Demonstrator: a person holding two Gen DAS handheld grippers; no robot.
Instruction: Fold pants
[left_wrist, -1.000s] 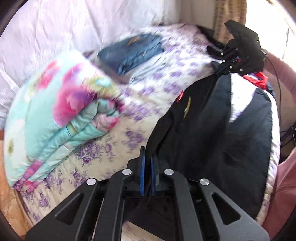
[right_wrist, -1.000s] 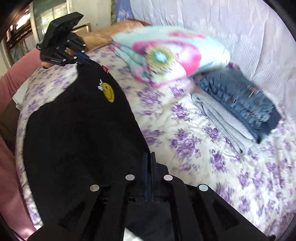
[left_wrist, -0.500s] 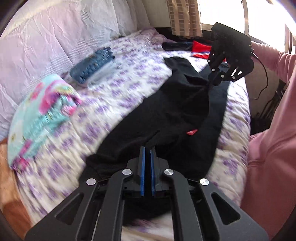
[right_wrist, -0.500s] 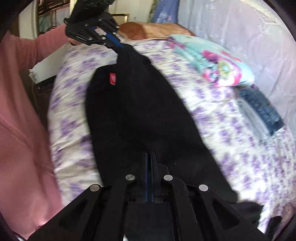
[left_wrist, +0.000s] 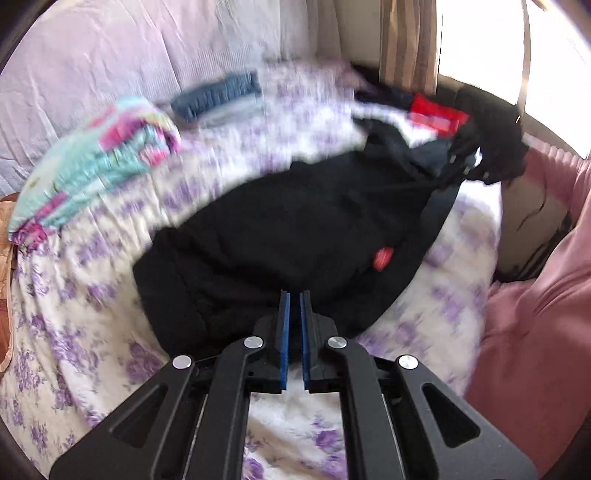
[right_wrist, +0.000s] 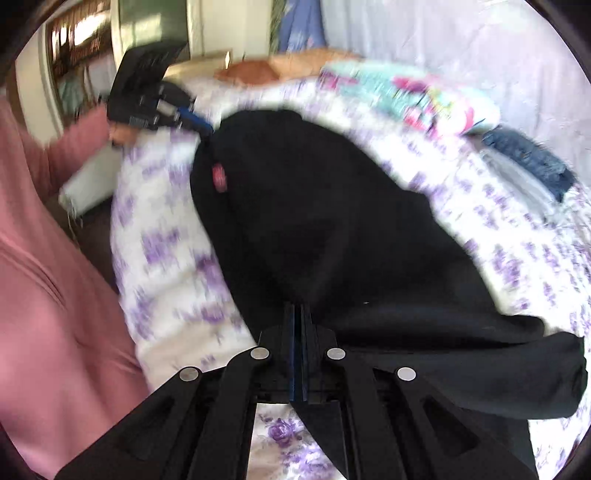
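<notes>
Black pants (left_wrist: 295, 229) with a small red label (left_wrist: 382, 254) lie stretched along the near side of a bed. My left gripper (left_wrist: 294, 299) is shut on one end of them; it shows at the far end in the right wrist view (right_wrist: 195, 122). My right gripper (right_wrist: 298, 310) is shut on the other end, with black cloth (right_wrist: 332, 221) running out between its blue pads; it shows at the far end in the left wrist view (left_wrist: 458, 162). Both views are blurred by motion.
The bed has a white sheet with purple flowers (left_wrist: 92, 332). A folded floral quilt (left_wrist: 96, 162) and folded jeans (left_wrist: 218, 96) lie toward the wall. Red and dark clothes (left_wrist: 436, 114) sit at the far end. The person's pink sleeve (left_wrist: 535, 332) is at the bedside.
The pants have come down from being held up and spread to lying stretched on the bed. Both grippers have lowered toward the sheet, still holding the ends.
</notes>
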